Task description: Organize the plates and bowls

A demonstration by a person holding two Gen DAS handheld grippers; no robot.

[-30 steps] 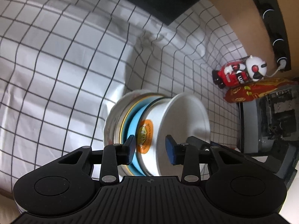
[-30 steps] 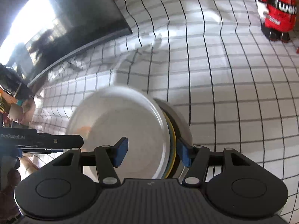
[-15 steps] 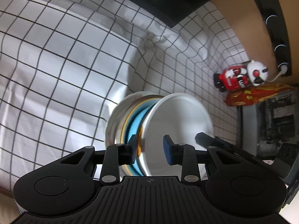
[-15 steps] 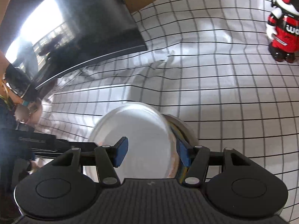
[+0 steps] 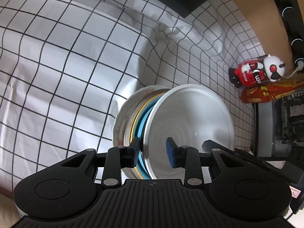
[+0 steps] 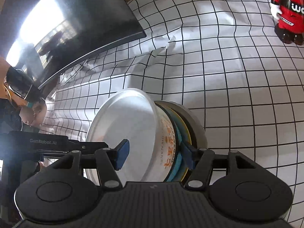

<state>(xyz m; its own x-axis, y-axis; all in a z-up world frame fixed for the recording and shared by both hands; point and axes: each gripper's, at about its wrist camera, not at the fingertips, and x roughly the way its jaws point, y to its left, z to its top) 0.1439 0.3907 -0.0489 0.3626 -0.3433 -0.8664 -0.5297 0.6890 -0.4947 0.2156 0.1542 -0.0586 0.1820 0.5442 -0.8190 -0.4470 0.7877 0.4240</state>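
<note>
A table covered by a white cloth with a black grid pattern point(image 5: 66, 60), creased and rumpled in places. A dark glossy monitor point(image 6: 76, 19) stands at the back of the table, its screen reflecting a bright window. Behind it runs a tan wall point(image 5: 252, 9) with a black power strip point(image 5: 288, 15) mounted on it. Near the wall stands a red and white toy figure point(image 5: 256, 74), just beside a red and yellow snack bag point(image 5: 269, 93). Daylight falls softly across the cloth

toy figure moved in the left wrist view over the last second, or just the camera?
Cannot tell. The toy figure keeps its spot beside the orange snack bag; both slid together in frame, so likely camera motion.
</note>
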